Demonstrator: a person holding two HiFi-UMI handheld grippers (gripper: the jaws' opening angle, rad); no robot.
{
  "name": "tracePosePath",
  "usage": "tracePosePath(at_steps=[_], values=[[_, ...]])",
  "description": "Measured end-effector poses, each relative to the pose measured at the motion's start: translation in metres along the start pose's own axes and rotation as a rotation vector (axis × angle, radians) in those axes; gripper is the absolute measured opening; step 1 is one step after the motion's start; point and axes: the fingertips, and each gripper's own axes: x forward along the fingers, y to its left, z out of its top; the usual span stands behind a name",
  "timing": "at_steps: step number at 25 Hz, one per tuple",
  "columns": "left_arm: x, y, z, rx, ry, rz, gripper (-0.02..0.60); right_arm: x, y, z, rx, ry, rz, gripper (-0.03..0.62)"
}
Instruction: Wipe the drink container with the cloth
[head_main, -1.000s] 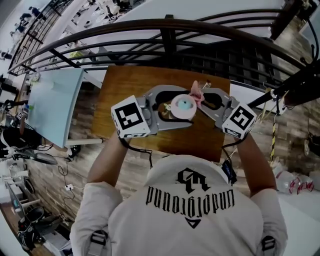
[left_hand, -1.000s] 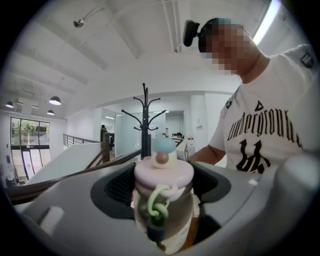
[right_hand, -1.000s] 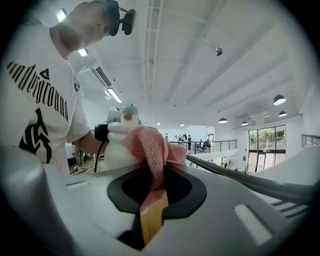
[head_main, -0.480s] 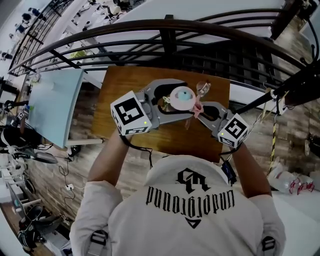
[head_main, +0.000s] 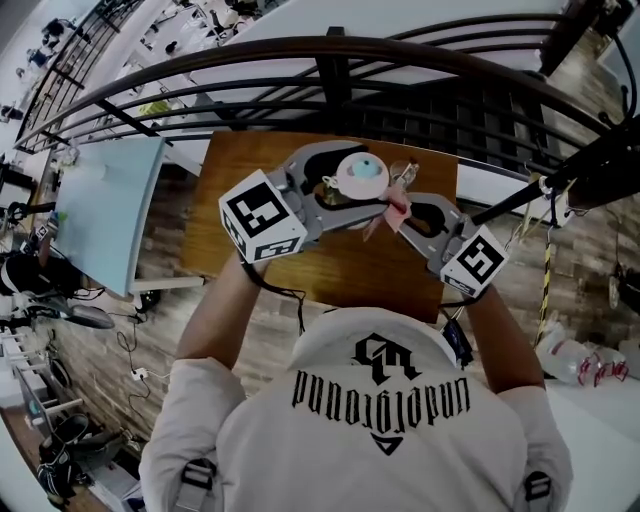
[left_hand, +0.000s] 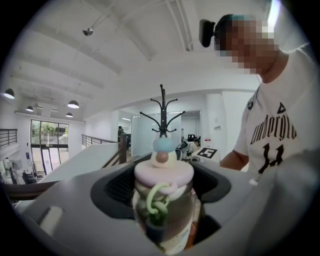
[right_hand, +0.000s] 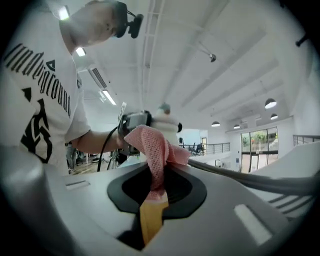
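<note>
clamping the drink container (left_hand: 163, 172) in left tool (left_hand: 164, 217), right tool (right_hand: 152, 200) pinching cloth (right_hand: 152, 145), "underground" on shirt (head_main: 380, 430)

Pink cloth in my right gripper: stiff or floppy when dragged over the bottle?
Probably floppy: the cloth bunches and folds above the right gripper. Its open mesh looks light, likely draping around the bottle, not pushing it.

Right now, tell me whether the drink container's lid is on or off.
On: the pink lid sits squarely on the drink container, with its green loop hanging down the front.
</note>
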Motion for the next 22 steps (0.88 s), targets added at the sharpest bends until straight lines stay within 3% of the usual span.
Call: tracePosePath(at_steps=[3, 6, 16, 19, 22], values=[[0.002, 0.005, 0.002, -0.010, -0.005, 0.017, 0.386, -0.004, 0.000, 0.039, -0.058, -0.062, -0.002, 0.048], [0.001, 0.008, 0.007, -0.021, -0.016, 0.033, 0.387, -0.003, 0.004, 0.050, -0.067, -0.087, 0.009, 0.048], [0.006, 0.017, 0.006, -0.039, -0.009, 0.075, 0.387, 0.005, 0.016, -0.055, 0.033, 0.075, 0.019, 0.048], [0.002, 0.017, 0.001, -0.045, -0.002, 0.093, 0.387, 0.005, 0.017, -0.061, 0.046, 0.074, 0.007, 0.048], [0.004, 0.019, -0.003, -0.050, 0.009, 0.116, 0.387, 0.007, 0.018, -0.040, 0.019, 0.063, 0.003, 0.048]])
